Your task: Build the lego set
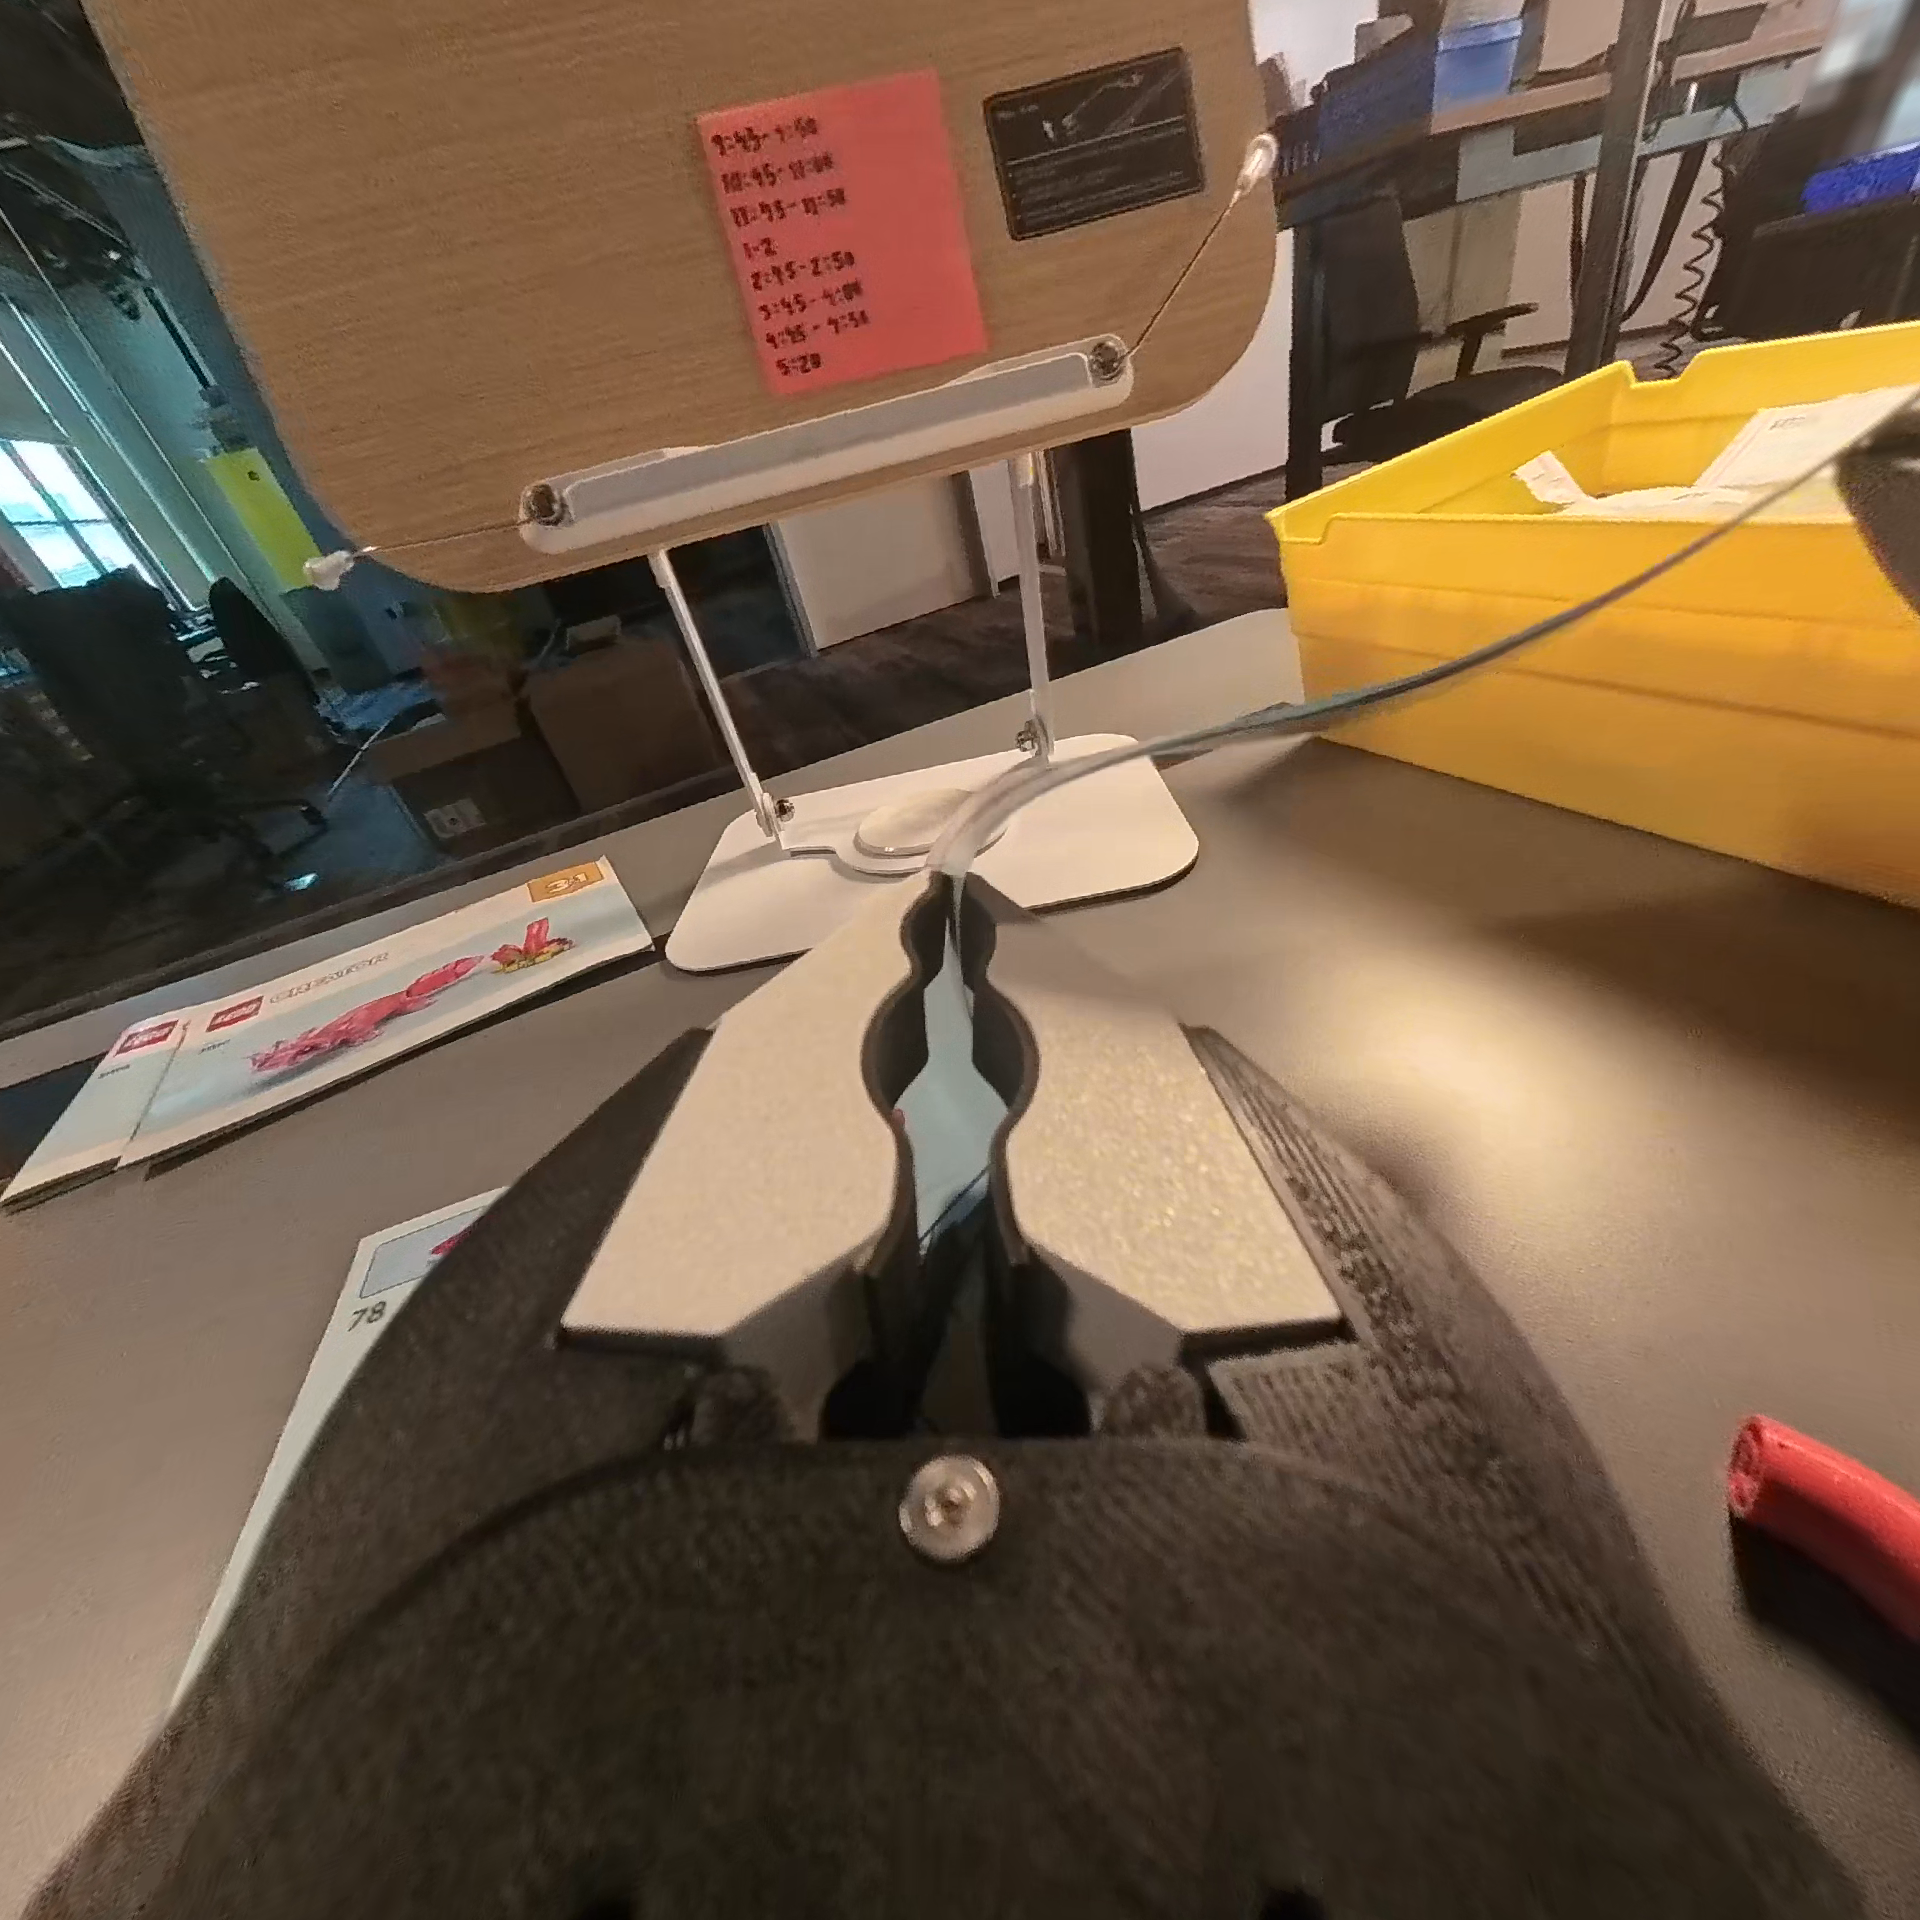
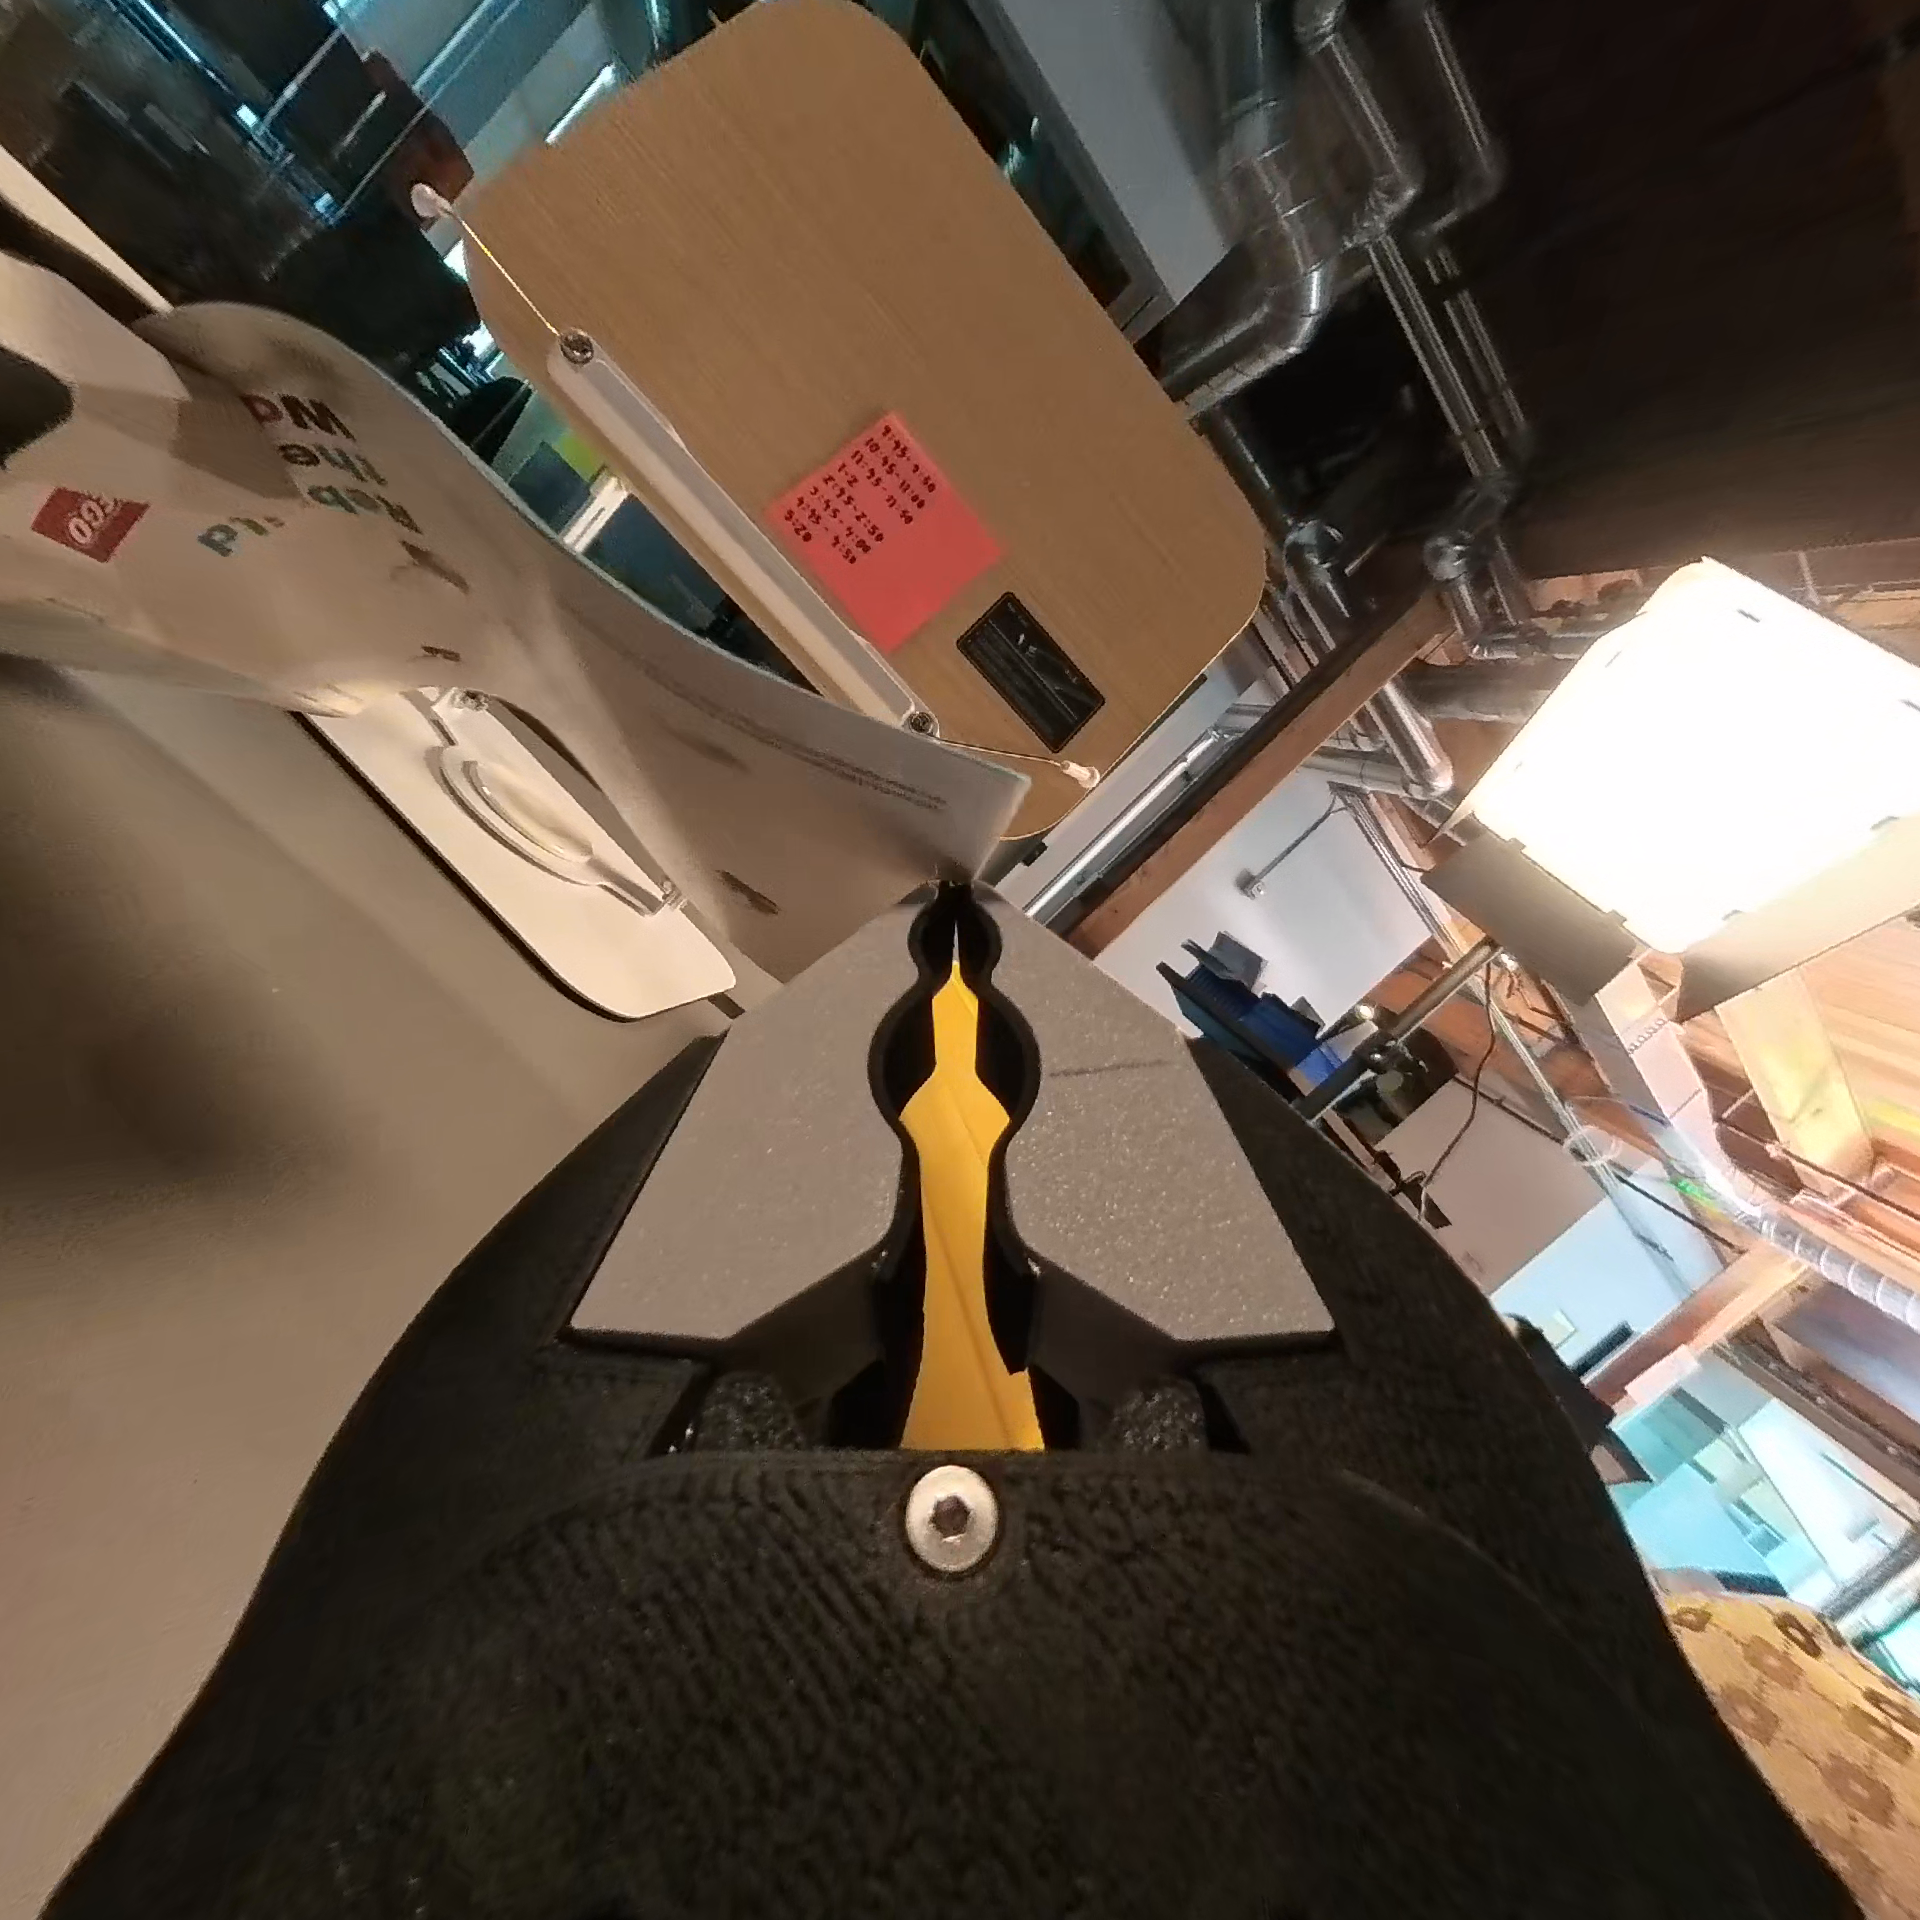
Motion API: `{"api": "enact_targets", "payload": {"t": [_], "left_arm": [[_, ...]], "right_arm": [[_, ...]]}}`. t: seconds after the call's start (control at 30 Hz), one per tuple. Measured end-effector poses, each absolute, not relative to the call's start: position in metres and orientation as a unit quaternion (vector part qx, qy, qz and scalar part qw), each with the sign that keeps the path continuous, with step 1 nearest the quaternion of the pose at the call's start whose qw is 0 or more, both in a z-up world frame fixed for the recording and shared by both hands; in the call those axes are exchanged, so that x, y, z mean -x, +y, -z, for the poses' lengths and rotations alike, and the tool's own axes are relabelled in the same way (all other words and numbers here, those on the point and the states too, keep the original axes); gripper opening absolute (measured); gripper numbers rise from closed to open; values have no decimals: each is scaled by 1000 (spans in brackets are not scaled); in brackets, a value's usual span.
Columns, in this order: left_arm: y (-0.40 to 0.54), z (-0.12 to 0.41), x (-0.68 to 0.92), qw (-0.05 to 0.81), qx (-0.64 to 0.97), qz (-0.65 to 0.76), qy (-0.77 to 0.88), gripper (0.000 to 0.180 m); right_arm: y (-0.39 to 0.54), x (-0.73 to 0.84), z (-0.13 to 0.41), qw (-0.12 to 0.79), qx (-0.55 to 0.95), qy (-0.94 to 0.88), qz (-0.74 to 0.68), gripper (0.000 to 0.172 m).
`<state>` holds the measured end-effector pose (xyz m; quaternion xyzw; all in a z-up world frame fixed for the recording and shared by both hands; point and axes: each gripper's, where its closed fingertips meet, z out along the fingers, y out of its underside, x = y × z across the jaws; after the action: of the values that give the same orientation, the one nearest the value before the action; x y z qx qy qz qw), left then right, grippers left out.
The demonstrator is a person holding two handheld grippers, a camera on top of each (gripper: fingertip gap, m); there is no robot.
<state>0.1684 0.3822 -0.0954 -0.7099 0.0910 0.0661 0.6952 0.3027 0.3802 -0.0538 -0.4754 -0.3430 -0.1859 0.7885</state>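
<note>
One booklet, thin, pale grey-white paper with printing, is held in the air between both grippers. In the right wrist view it is stretched from the upper left of the frame down to the centre, its long axis running on that diagonal, its lower corner ending at the right gripper, whose fingers are pressed together on that corner. In the left wrist view the same booklet is seen edge-on as a thin curved line rising from the centre toward the upper right of the frame; the left gripper is pinched on its near edge, pale blue paper showing in the slot between the fingers. Each gripper thus has the booklet directly ahead of its tips. Behind, at upper centre of both views, a wooden stand on a white base carries a pink note. At the right of the left view a yellow bin is set; at the left, more booklets lie flat on a grey table; at lower right, a red handle.
</note>
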Motion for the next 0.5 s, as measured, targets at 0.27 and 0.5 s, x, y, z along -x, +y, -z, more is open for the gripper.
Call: {"api": "enact_targets", "payload": {"t": [0.27, 0.5], "left_arm": [[382, 97, -176, 692, 707, -82, 120, 4], [382, 110, -204, 657, 690, -162, 257, 52]], "right_arm": [[381, -299, 59, 782, 481, -355, 178, 0], [380, -291, 68, 773, 485, -381, 153, 0]]}}
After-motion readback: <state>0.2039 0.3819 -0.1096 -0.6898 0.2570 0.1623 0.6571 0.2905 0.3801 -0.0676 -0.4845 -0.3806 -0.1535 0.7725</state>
